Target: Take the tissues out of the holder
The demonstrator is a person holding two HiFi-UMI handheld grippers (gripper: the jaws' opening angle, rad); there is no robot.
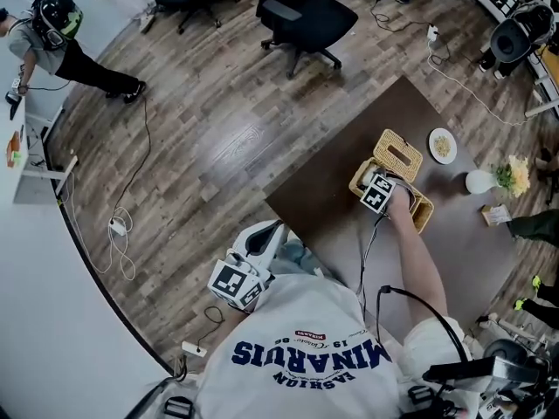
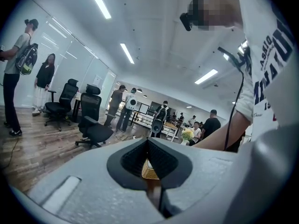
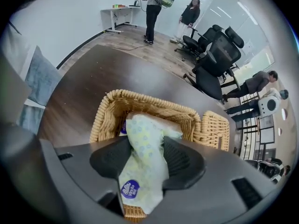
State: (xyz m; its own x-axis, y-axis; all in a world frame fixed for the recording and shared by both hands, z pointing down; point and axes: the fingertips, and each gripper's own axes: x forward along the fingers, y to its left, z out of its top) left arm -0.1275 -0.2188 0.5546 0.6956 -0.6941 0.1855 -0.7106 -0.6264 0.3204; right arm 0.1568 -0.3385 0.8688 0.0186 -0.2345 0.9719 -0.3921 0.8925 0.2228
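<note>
A woven wicker tissue holder [image 1: 423,214] stands on the dark brown table [image 1: 332,208], and its slotted lid [image 1: 398,154] lies just behind it. In the right gripper view the holder [image 3: 112,107] is open at the top. A soft tissue pack [image 3: 145,143], pale green with a blue round sticker, sticks up out of it. My right gripper [image 3: 142,155] is down in the holder with its pads pinched on this pack. The left gripper [image 1: 240,278] hangs off the table near the person's waist. Its jaws [image 2: 148,164] are together with nothing in them.
A small plate [image 1: 442,145], a white vase [image 1: 479,182] with flowers [image 1: 514,175] and a small packet [image 1: 495,215] lie on the table to the right of the holder. Office chairs [image 1: 301,20] stand on the wood floor beyond. Cables trail on the floor, and other people stand around the room.
</note>
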